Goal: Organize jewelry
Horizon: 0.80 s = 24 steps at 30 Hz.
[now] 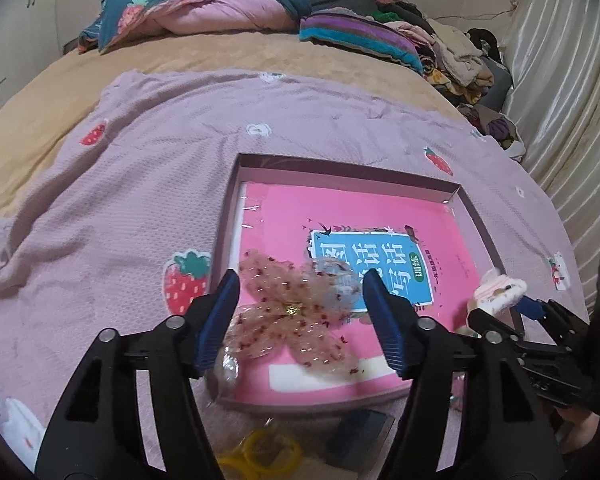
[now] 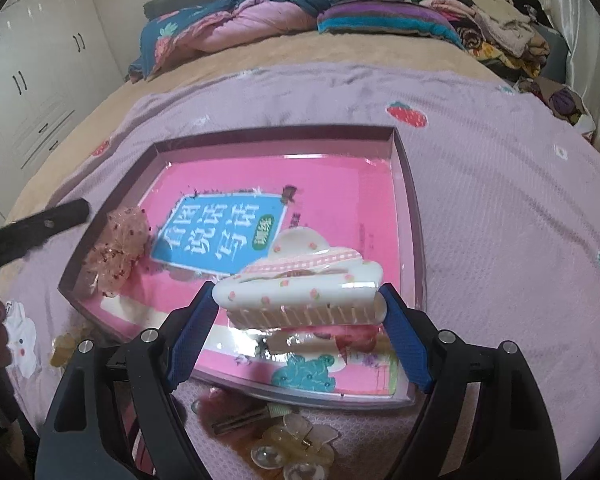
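Note:
A shallow mauve tray (image 1: 342,166) (image 2: 410,184) lies on the bed with a pink book (image 1: 292,220) (image 2: 328,188) inside. My left gripper (image 1: 300,292) is shut on a clear pink butterfly hair clip (image 1: 288,308), held over the tray's near left corner; the clip also shows in the right wrist view (image 2: 118,248). My right gripper (image 2: 298,294) is shut on a white cloud-shaped claw clip (image 2: 300,280) with a pink checked ribbon, above the tray's near part. That clip shows at the right of the left wrist view (image 1: 498,292).
More hair pieces lie on the lilac strawberry blanket (image 1: 140,152) in front of the tray: yellow rings (image 1: 260,454), a dark flat clip (image 1: 364,432), a clear flower clip (image 2: 292,448). Folded quilts (image 2: 228,24) and clothes (image 2: 496,20) are piled at the far side.

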{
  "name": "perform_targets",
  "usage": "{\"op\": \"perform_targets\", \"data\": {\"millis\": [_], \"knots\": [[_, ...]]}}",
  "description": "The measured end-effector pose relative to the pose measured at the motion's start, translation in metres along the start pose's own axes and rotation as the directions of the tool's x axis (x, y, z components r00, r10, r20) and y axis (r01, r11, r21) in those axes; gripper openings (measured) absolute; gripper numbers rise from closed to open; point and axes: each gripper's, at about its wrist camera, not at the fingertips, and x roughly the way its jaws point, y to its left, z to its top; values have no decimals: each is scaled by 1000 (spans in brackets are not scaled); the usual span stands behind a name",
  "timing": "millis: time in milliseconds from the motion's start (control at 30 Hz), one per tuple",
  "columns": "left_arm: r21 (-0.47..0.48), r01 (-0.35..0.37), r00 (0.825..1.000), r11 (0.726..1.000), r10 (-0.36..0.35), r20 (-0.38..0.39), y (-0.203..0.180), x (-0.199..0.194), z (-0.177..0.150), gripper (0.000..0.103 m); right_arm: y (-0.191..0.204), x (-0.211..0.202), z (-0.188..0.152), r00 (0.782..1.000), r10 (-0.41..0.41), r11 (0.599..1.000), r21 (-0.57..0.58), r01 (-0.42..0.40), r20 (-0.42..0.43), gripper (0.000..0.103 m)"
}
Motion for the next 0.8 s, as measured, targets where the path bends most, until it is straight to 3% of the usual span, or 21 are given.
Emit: {"op": "perform_targets", "data": {"millis": [167,567,800], "knots": [[1,-15,1000,1000,15,21,1,-18,-3,68,-2,-6,-6,1000,2,1000,19,-2,-6,85],[3,-16,996,1000,16,87,-5,-64,-11,88,-1,-74,-11,993,-5,1000,20,3,122,95],[-2,-12,992,1000,12,127,-10,-92,-17,92,8,-116,-20,980,2,1000,-2,-2,199,96]]}}
